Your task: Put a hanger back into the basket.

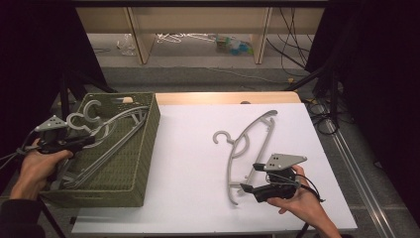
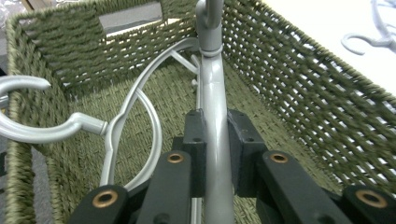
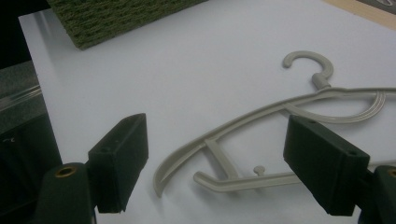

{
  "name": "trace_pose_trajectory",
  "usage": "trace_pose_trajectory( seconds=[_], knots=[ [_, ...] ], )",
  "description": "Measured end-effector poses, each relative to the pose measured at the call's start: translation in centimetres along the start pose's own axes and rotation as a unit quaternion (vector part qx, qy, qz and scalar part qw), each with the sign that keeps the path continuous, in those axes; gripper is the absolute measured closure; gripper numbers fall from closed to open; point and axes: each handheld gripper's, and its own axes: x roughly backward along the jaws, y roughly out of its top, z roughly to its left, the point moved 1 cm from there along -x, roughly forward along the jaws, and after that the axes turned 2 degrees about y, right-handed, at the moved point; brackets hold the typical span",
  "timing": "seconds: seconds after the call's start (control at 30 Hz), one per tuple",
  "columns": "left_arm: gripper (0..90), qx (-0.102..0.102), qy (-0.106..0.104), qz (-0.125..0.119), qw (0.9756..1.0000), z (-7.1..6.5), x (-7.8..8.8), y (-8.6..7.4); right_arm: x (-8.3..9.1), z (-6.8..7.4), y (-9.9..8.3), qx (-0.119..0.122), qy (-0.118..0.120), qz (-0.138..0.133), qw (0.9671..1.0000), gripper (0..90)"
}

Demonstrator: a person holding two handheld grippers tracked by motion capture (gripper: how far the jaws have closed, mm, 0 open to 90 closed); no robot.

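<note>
A green woven basket (image 1: 146, 148) stands at the table's left. My left gripper (image 1: 90, 140) reaches over its left rim, shut on the shoulder bar of a grey plastic hanger (image 2: 212, 79) that runs away along the basket's length (image 2: 299, 79). In the left gripper view the pads (image 2: 194, 140) clamp that bar from both sides. A second grey hanger (image 2: 128, 112) lies beneath it in the basket. On the white tabletop a third grey hanger (image 1: 247, 141) lies flat, hook pointing left. My right gripper (image 1: 251, 177) sits open at its near end, jaws wide either side of the hanger's lower end (image 3: 224, 154).
The white table surface (image 1: 188, 148) extends between basket and right hand, with a wooden strip (image 1: 223, 97) along the far edge. Beyond are shelf legs, cables and clutter on the floor (image 1: 233, 44). Dark stands flank both sides.
</note>
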Motion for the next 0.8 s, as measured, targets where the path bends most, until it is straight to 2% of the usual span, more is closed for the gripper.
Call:
trace_pose_trajectory(
  seconds=[0.07,0.1,0.13,0.17,0.2,0.23,0.3,0.33,0.37,0.4,0.47,0.5,0.53,0.57,0.6,0.63,0.67,0.73,0.77,0.8],
  knots=[
    [78.5,-0.001,0.000,0.004,1.0000,0.0,-0.2,-0.1,0.0,0.0,0.0,0.000,0.001,0.000,1.0000,23.1],
    [78.4,-0.026,0.002,0.026,0.9993,0.3,-0.1,-0.1,0.0,-0.1,0.0,0.000,0.000,-0.001,1.0000,23.0],
    [78.1,-0.006,0.006,0.013,0.9999,-0.1,-0.7,-0.2,0.0,-0.1,0.0,0.000,0.001,0.000,1.0000,23.1],
    [77.9,-0.022,0.005,0.030,0.9993,0.2,-0.6,-0.3,0.0,-0.1,0.0,0.000,0.001,0.000,1.0000,23.0],
    [77.8,-0.022,0.005,0.030,0.9993,0.2,-0.6,-0.3,0.0,-0.1,0.0,0.000,0.001,0.000,1.0000,23.0],
    [77.8,-0.008,0.009,0.021,0.9997,0.0,-0.9,-0.3,0.0,-0.1,0.0,0.000,0.000,-0.001,1.0000,23.1],
    [77.6,-0.009,0.017,0.035,0.9992,0.3,-1.0,-0.5,0.0,-0.1,0.0,0.000,0.000,-0.001,1.0000,23.1],
    [77.5,-0.002,0.020,0.035,0.9992,0.3,-1.1,-0.6,0.0,-0.1,0.0,0.001,0.000,-0.001,1.0000,23.1],
    [77.3,-0.010,0.022,0.045,0.9987,0.7,-1.0,-0.8,0.0,-0.1,0.0,-0.002,0.002,0.000,1.0000,23.1],
    [77.3,-0.010,0.022,0.045,0.9987,0.7,-1.0,-0.8,-0.1,-0.1,0.0,-0.002,0.002,0.000,1.0000,23.1],
    [76.7,0.007,0.029,0.038,0.9988,0.7,-1.2,-1.0,-0.1,-0.1,0.0,0.001,-0.001,0.000,1.0000,23.1],
    [76.4,-0.010,0.032,0.057,0.9978,1.0,-1.0,-1.1,-0.1,-0.1,0.0,0.001,-0.001,0.000,1.0000,23.1],
    [76.4,0.018,0.033,0.040,0.9985,0.7,-1.3,-1.2,-0.1,-0.1,0.0,0.001,-0.001,0.000,1.0000,23.1],
    [75.8,0.011,0.035,0.053,0.9979,1.0,-1.1,-1.3,-0.1,0.0,0.0,0.001,0.000,0.000,1.0000,23.1],
    [75.3,0.011,0.035,0.053,0.9979,1.0,-1.1,-1.3,-0.1,0.0,0.0,0.001,0.000,0.000,1.0000,23.1],
    [74.8,0.006,0.048,0.059,0.9971,1.2,-0.9,-1.3,-0.1,0.0,0.0,0.001,0.000,0.000,1.0000,23.1],
    [74.4,0.006,0.048,0.059,0.9971,1.2,-0.9,-1.3,-0.2,0.0,0.0,0.001,0.000,0.001,1.0000,23.1],
    [72.6,0.004,0.075,0.061,0.9953,1.3,-0.6,-1.3,-0.1,0.0,0.0,-0.001,0.000,0.002,1.0000,23.1],
    [71.3,0.004,0.075,0.061,0.9953,1.3,-0.6,-1.3,-0.1,0.0,0.0,-0.001,0.000,0.002,1.0000,23.1],
    [71.2,0.000,0.087,0.065,0.9941,1.4,-0.3,-1.2,-0.1,0.0,-0.1,-0.001,0.000,0.002,1.0000,23.2]
  ],
)
